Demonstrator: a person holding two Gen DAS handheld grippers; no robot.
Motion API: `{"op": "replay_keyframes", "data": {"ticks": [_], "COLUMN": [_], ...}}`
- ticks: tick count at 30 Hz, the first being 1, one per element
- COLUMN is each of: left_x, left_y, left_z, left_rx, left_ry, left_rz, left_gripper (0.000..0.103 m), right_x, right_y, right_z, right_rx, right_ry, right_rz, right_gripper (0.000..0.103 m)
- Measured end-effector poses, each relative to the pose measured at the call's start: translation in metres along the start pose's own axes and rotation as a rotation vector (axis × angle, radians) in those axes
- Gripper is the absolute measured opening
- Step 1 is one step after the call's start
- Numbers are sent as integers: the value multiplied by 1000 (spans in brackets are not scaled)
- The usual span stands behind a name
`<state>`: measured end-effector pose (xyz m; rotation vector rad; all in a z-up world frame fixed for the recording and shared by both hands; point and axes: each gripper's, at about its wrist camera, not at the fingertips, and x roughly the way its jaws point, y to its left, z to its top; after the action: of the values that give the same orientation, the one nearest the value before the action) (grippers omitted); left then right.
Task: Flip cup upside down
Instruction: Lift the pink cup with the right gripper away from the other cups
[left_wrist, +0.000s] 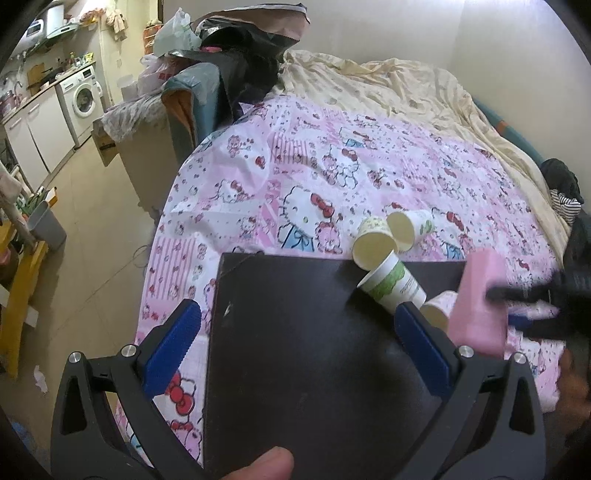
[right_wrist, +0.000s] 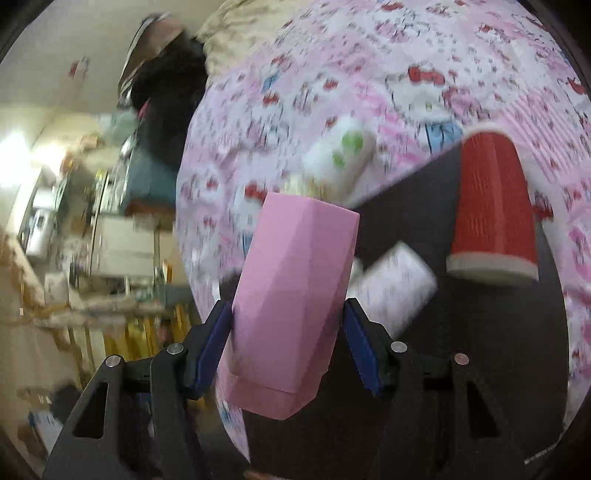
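Note:
My right gripper (right_wrist: 288, 321) is shut on a pink faceted cup (right_wrist: 291, 295) and holds it tilted in the air over the black board (right_wrist: 480, 332); the view is blurred by motion. The same pink cup (left_wrist: 480, 299) shows at the right of the left wrist view. My left gripper (left_wrist: 295, 321) is open and empty above the black board (left_wrist: 295, 350). A red cup (right_wrist: 491, 206) stands upside down on the board. Several paper cups lie on their sides: one with green print (left_wrist: 391, 286), two cream ones (left_wrist: 373, 240) behind it.
The board lies on a bed with a pink Hello Kitty cover (left_wrist: 332, 166). A cream blanket (left_wrist: 406, 88) and dark bags (left_wrist: 240, 55) are at the far end. The floor and a washing machine (left_wrist: 83, 96) are to the left.

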<state>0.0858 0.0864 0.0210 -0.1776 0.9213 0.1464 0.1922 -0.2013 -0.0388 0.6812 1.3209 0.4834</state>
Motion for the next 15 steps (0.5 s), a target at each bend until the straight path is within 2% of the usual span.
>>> {"op": "replay_keyframes", "data": {"ticks": [3,7,15], "left_x": [1,4,7], "left_y": [7,11,12], "left_z": [-11,-30,-49], "left_rx": [-12,-31,-22], "left_ry": [24,81,120], "left_rz": [2,-3,10], "left_gripper": [103,103,103], "right_x": [6,37,83], "right_y": [-5,-15,-16], "right_z": [-37,-81,-118], "right_rx": [-47,-117,-243], "right_ry": [83,218,347], "right_rz": [-1,-30,-79], "right_gripper": [64,64,64]}}
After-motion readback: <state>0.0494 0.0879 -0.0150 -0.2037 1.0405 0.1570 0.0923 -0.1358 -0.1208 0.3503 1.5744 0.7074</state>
